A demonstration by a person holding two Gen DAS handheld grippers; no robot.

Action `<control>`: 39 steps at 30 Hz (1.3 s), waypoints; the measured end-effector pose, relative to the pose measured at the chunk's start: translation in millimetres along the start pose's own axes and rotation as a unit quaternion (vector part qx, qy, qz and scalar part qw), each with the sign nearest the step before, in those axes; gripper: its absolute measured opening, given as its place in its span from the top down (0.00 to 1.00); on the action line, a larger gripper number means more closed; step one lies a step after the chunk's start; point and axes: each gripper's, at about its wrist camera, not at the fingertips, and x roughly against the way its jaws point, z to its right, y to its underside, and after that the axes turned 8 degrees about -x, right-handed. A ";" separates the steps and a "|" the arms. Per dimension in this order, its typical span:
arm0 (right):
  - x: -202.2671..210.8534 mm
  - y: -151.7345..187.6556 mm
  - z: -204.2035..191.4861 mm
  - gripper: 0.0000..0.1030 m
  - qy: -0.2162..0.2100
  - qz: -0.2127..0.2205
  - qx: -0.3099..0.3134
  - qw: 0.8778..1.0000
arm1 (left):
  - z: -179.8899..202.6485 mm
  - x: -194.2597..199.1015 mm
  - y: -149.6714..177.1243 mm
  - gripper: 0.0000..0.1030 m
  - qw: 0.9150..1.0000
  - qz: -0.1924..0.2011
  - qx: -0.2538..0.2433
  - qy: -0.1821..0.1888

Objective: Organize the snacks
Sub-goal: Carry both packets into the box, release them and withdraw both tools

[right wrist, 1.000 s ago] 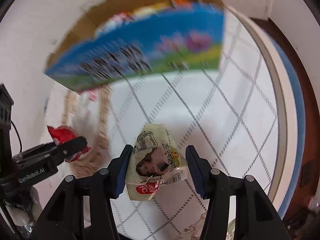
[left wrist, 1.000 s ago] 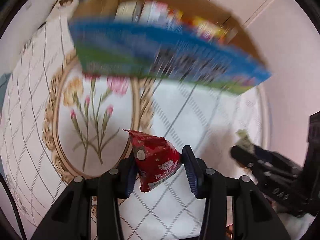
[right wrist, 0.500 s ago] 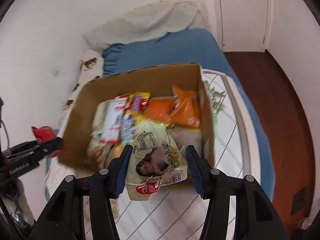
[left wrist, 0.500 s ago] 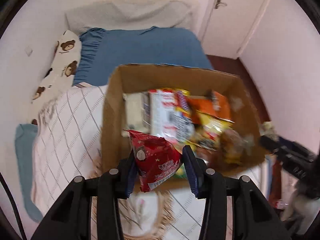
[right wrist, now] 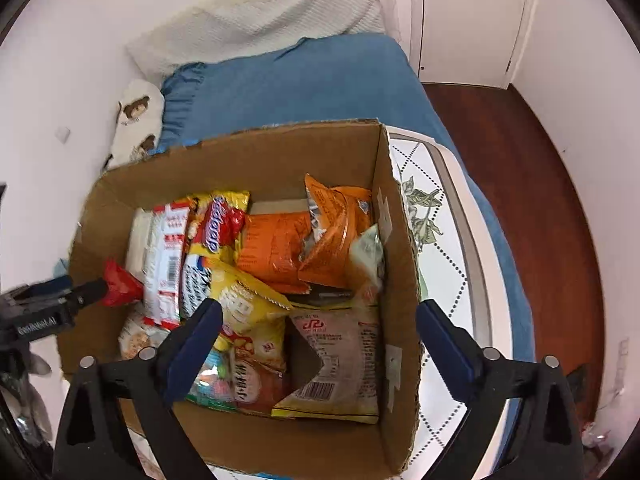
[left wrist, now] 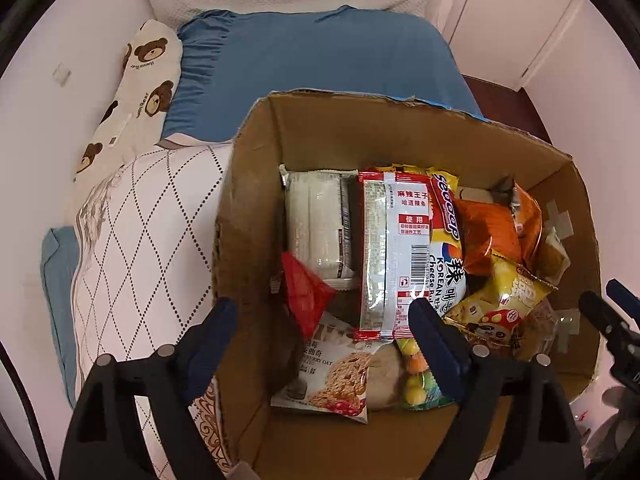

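Snack packets (left wrist: 392, 256) jumbled flat inside open cardboard box (left wrist: 256, 184) on bed.

Snack packets (left wrist: 394, 256) in box (left wrist: 256, 184) on bed (left wrist: 320, 56).

Readable text, left wrist view: red-and-white packet (left wrist: 394, 256) carries "麻辣王子", "地道辣条", "使用" plus a barcode. Yellow bag (left wrist: 446, 236) beside it reads "Seoogo"-like logo (uncertain), then "KOREAN" and "Cheese". Cookie pack (left wrist: 336, 372) at the bottom shows "...BERRY OAT", rest cut off. Bear pillow (left wrist: 140, 80) has small script, too tiny to read.

Right wrist view: the other gripper's body (right wrist: 36, 322) is printed "GenRobot.AI", blurred. Beige pouch (right wrist: 340, 356) shows a red logo and a barcode; its fine print is illegible.
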 end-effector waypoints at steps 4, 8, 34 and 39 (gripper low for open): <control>-5.1 5.6 -1.0 0.04 0.011 -0.008 0.002 1.000 | 8.4 -1.0 3.7 0.15 1.000 -0.003 -0.002 0.007; -5.0 11.4 -1.5 0.03 0.020 -0.011 0.007 1.000 | 17.6 1.9 10.5 0.15 1.000 -0.004 -0.003 0.019; 100.4 69.6 -1.9 0.02 0.013 0.088 0.024 0.996 | 50.4 103.1 70.0 0.15 0.994 0.104 -0.006 0.028; 141.9 92.2 1.4 0.02 0.004 0.116 0.028 0.993 | 57.4 137.2 100.2 0.15 0.990 0.144 -0.004 0.014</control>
